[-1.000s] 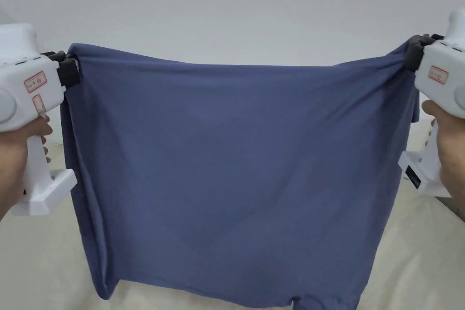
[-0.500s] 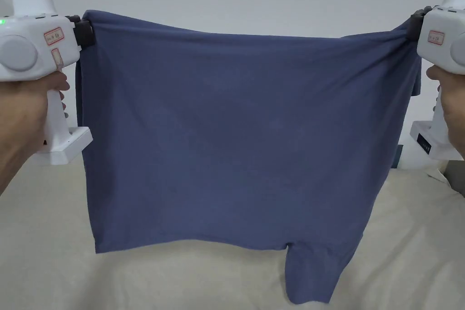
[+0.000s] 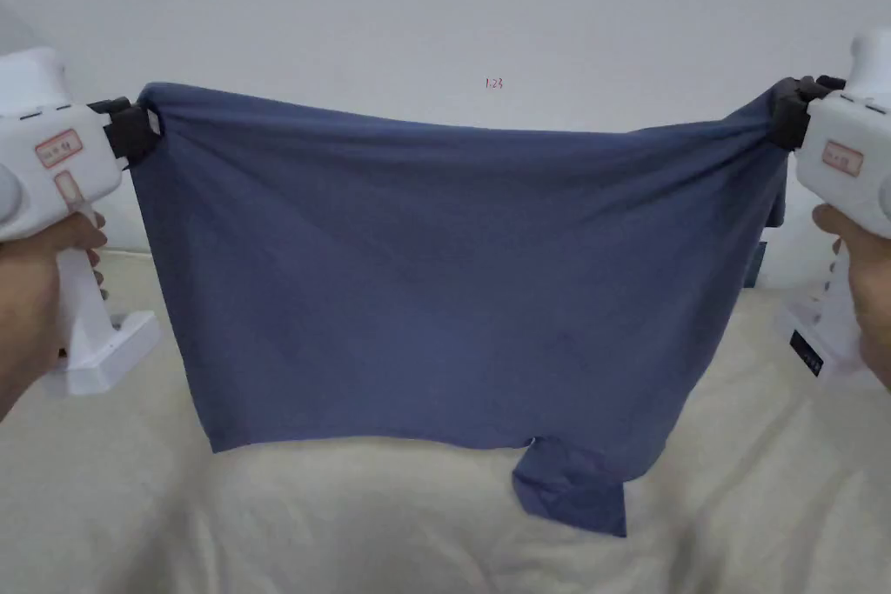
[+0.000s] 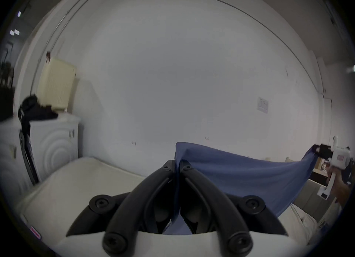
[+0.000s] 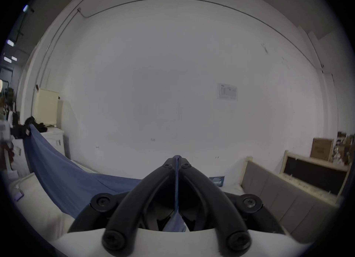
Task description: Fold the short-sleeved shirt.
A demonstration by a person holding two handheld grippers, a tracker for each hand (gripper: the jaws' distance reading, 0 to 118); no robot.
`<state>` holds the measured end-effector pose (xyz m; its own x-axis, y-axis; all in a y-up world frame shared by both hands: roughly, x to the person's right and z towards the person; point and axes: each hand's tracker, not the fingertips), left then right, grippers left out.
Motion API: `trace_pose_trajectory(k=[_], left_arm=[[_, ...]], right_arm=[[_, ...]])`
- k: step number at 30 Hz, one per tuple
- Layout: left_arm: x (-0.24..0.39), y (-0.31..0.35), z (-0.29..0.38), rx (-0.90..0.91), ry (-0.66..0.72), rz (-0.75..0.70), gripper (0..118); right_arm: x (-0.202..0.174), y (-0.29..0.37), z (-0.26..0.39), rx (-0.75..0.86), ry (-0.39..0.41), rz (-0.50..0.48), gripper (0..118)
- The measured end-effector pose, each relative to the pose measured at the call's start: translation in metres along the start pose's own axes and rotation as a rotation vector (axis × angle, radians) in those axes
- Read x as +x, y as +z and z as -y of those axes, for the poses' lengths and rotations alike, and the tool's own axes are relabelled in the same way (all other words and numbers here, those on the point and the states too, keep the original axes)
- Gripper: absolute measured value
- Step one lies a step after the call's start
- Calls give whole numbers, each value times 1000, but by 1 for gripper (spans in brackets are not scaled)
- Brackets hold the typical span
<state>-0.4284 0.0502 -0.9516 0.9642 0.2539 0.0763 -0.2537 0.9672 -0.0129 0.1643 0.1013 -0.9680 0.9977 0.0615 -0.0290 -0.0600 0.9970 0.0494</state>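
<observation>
Left tool: I am keeping the left tool (image 3: 132, 131) clenched on one upper corner of the navy short-sleeved shirt (image 3: 452, 274); in the left gripper view both jaws are pressing together with the blue cloth pinched between them (image 4: 177, 165).
Right tool: the right tool (image 3: 787, 113) is likewise clamped on the opposite upper corner, and in the right gripper view a thin edge of cloth is running up between the closed jaws (image 5: 177, 162).
Shirt: it is hanging in the air between the two tools, above the middle of the bed (image 3: 104, 483), its top edge sagging slightly in the middle.
What is changing: compared with a second ago, the shirt is riding higher. The lower hem was then reaching down out of the picture, and now it is hanging clear above the bed, with a gap of pale sheet showing under it.
Sleeve: one short sleeve (image 3: 570, 487) is now dangling below the hem toward the right, its tip looking close to the sheet; I cannot tell whether it is touching.
Meaning for the task: I am judging that the shirt is lifted and spread but not yet folded; no crease is made. The stretch is giving me a flat panel to lay down.
Next need: I am expecting to lower it evenly onto the bed, minding that the dangling sleeve does not bunch underneath.
</observation>
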Motion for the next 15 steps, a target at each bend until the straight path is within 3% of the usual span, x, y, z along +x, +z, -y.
trace_pose_trajectory(k=[8,15], left_arm=[[-16,90,139,-107,-42,-36,2],[-14,198,262,-241,13,-101,2]], right_arm=[[2,115,128,-71,-13,-58,2],[9,211,251,-263,-91,-75,2]])
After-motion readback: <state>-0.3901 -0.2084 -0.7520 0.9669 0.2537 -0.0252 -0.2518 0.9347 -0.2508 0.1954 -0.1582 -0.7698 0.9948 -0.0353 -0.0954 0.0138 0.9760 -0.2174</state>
